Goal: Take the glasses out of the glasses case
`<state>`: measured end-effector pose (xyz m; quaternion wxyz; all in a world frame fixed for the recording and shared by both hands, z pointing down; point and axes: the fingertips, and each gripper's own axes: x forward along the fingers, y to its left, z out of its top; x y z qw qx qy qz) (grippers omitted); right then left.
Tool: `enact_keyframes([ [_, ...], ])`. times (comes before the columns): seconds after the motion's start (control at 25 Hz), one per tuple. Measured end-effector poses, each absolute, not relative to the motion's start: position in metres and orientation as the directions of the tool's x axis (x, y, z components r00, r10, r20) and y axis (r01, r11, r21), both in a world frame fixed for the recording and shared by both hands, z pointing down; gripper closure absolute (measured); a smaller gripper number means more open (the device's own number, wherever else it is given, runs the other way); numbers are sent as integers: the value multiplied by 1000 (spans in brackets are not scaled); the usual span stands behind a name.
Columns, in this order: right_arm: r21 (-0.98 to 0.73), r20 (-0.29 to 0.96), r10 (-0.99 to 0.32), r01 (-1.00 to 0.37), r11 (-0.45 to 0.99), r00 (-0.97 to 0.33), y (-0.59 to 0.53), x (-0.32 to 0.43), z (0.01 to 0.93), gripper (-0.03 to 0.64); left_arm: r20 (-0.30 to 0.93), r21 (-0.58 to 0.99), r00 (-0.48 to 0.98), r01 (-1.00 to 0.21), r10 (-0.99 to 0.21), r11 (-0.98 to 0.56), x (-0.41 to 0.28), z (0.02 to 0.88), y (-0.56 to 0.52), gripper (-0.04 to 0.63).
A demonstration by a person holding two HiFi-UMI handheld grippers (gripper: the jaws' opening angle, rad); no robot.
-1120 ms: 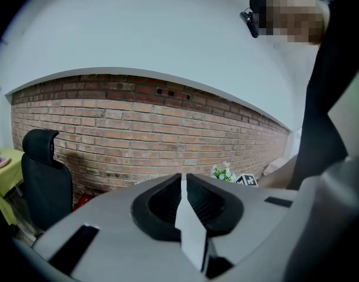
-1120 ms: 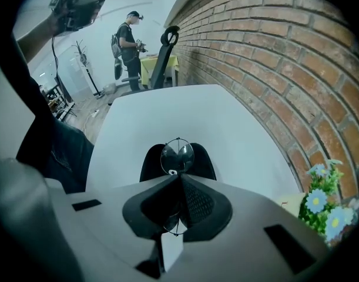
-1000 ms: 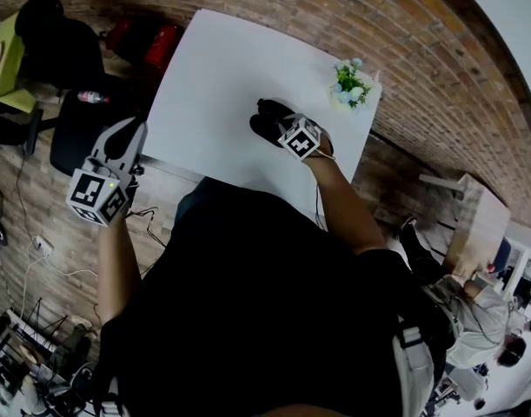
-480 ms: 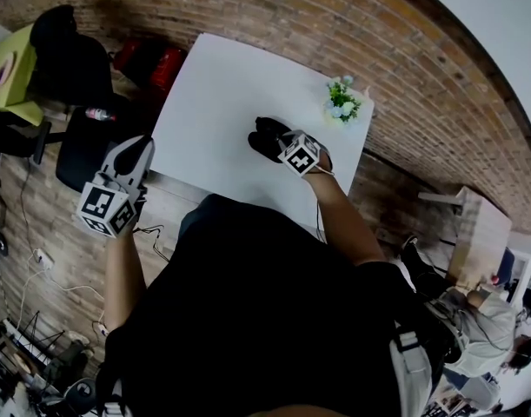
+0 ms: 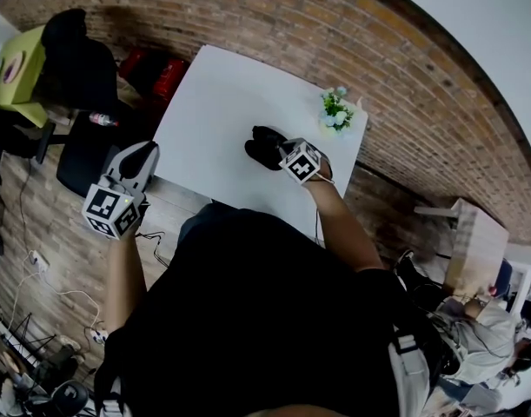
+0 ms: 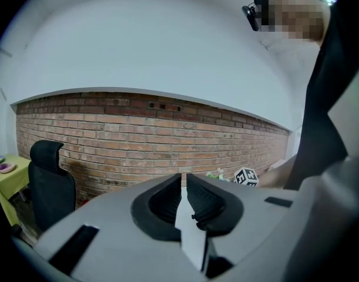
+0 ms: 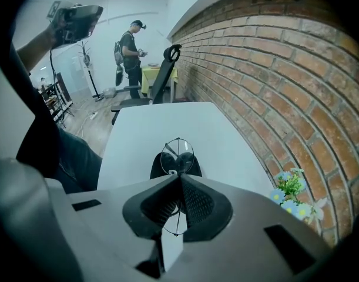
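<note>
A black glasses case (image 5: 263, 144) lies on the white table (image 5: 215, 94), near its front edge. It also shows just beyond the jaws in the right gripper view, as a dark shape (image 7: 193, 167). Thin round wire-rimmed glasses (image 7: 177, 155) stand on edge between the jaws, right above the case. My right gripper (image 7: 180, 177) is shut on the glasses; in the head view it (image 5: 281, 148) sits over the case. My left gripper (image 5: 144, 151) hangs off the table's left side, above the floor. Its jaws (image 6: 184, 175) are shut with nothing between them.
A small pot of blue and white flowers (image 5: 335, 113) stands at the table's far right corner, against the brick wall (image 5: 274, 24). A black office chair (image 5: 69, 55) and red cylinders (image 5: 156, 69) are left of the table. Another person (image 7: 130, 50) stands far off.
The left gripper has drifted slightly closer to the table's left edge. The right gripper stays at the case with the glasses in it.
</note>
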<state>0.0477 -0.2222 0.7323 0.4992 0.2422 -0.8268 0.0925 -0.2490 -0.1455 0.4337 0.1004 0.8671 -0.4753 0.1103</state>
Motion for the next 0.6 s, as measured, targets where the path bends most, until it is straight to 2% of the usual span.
enact_keyframes([
  [0.6,135,843,-354,-479,868,-405,-209,67,693,594,269,82,501,-863,-823,-499,-235,433,-106,560],
])
